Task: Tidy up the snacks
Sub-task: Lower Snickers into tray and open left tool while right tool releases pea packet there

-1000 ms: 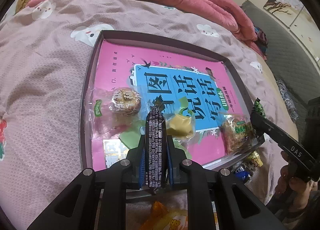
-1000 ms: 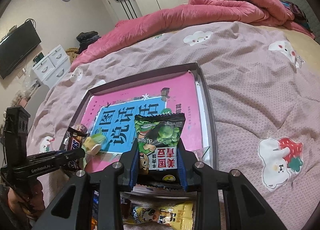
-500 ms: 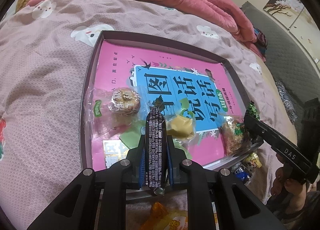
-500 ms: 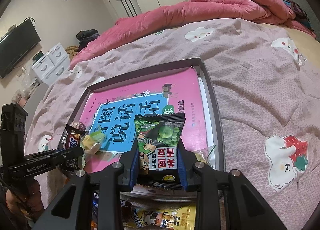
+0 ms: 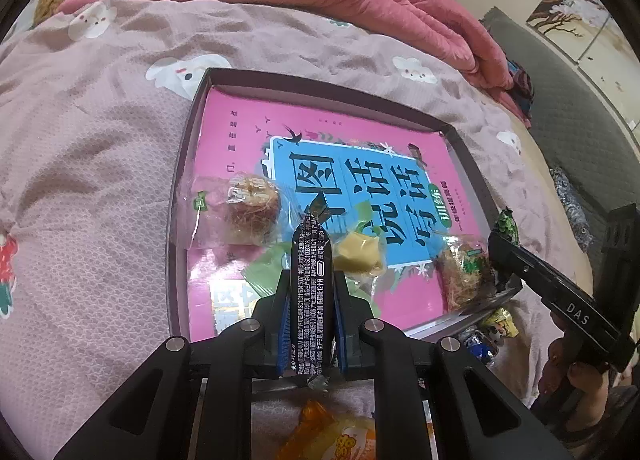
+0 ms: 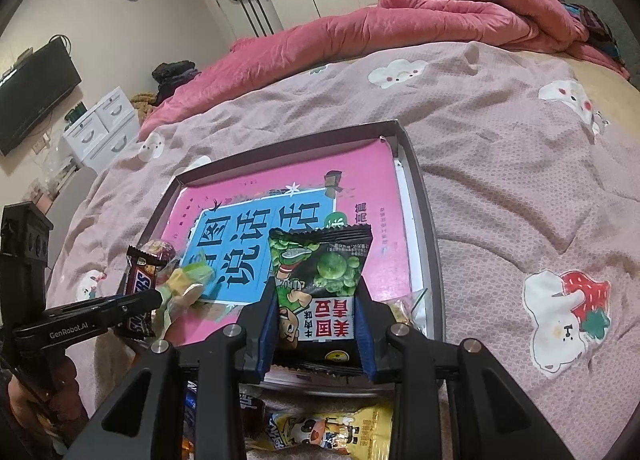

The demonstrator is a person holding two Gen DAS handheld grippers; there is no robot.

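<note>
Between the blue pads of the left gripper (image 5: 311,280), clamped tight, stood a narrow dark chocolate bar (image 5: 311,292), held on edge above the near rim of the tray (image 5: 182,196); between the pads of the right gripper (image 6: 318,314), set narrow, sat a green pea packet (image 6: 318,280), upright, label toward the camera, above the tray's near right part; both hands were poised over the tray, neither packet set down.

Outward: tray lay on the pink bedspread (image 5: 88,164), its floor covered by a pink and blue book (image 5: 328,132); on the book lay a clear-wrapped round cake (image 5: 250,208), a yellow sweet (image 5: 360,256) just beside the bar, and a noodle-like snack (image 5: 466,276) at the near right corner; more packets, among them a yellow packet (image 6: 332,432), lay on the bed before the tray.

Risks, as judged: bar gripped on its thin edge could twist or slide out if the pads ease; released from height it may land on the yellow sweet; pea packet is puffy and glossy, so it may bulge and slip; soft bedding could let the tray tilt.

Appearance: bar wrapper dark, fine white print, crimped ends; pea packet black and green with cartoon figure.
</note>
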